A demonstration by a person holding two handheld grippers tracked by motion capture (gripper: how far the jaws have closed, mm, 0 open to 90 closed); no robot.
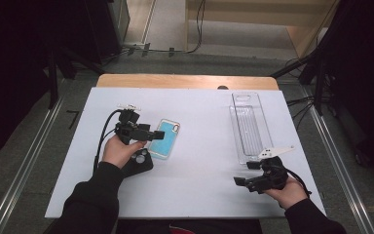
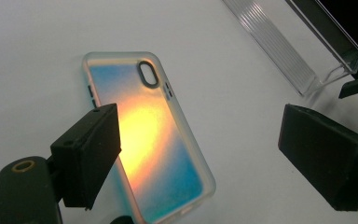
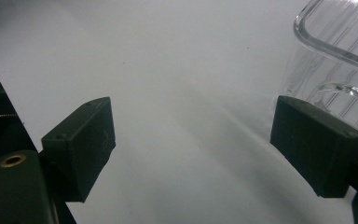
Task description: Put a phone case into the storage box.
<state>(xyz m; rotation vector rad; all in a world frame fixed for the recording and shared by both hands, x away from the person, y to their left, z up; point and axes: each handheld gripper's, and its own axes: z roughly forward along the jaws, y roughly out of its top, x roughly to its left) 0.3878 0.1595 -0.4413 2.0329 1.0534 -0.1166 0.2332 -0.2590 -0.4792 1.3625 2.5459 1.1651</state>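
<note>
Black sleeves come in low; between them the white table (image 1: 199, 190) lies bare, with free room to its near edge. Left gripper (image 1: 143, 134) hangs jaws wide over the near end of the phone case (image 1: 164, 139), apparently not touching it. That case is glossy, rounded, iridescent blue-orange, lying flat left of centre. Right gripper (image 1: 246, 181), jaws spread on nothing, sits beside the ribbed clear plastic tray (image 1: 250, 127).

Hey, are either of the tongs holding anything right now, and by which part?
Nothing is held. The left tongs stand open over the phone case; the right tongs are open, empty.
</note>
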